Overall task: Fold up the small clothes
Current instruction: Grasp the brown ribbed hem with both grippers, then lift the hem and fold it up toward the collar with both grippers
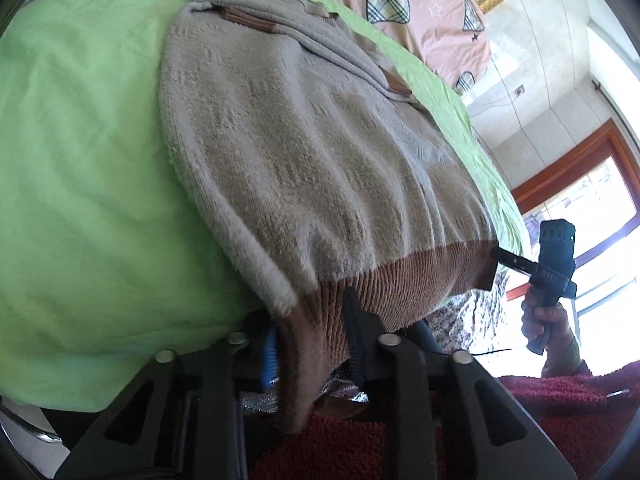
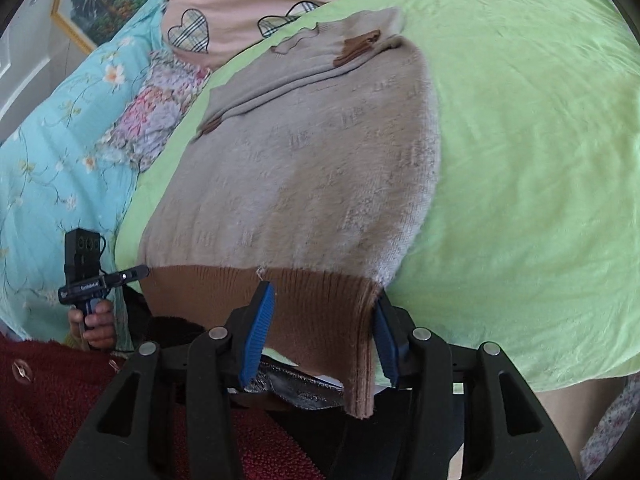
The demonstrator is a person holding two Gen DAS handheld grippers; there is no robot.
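Your left gripper (image 1: pixel 312 344) has its fingers narrowed onto the brown ribbed hem (image 1: pixel 400 280) at the near-left corner of the beige knit sweater (image 1: pixel 300 152); the fabric is bunched between them and appears pinched, though the far finger is partly hidden by the knit. Your right gripper (image 2: pixel 320 332) straddles the near-right corner of the same hem (image 2: pixel 312 304), its blue-padded fingers (image 2: pixel 260 320) moderately apart with the ribbing between them; whether the pads already press cannot be told. Both corners are taken at once so that the near edge can be lifted evenly and carried toward the far collar, which is probably the fold in hand.

The sweater lies flat, collar far, on the green sheet (image 2: pixel 520 140) of the bed, its hem hanging over the near edge. Beyond it lie a pink quilt with plaid hearts (image 1: pixel 420 8) and, to the left, a blue floral cover (image 2: pixel 52 152). Nothing lies on the sweater itself; the dark red garment (image 2: pixel 60 392) you wear sits close under the hem.
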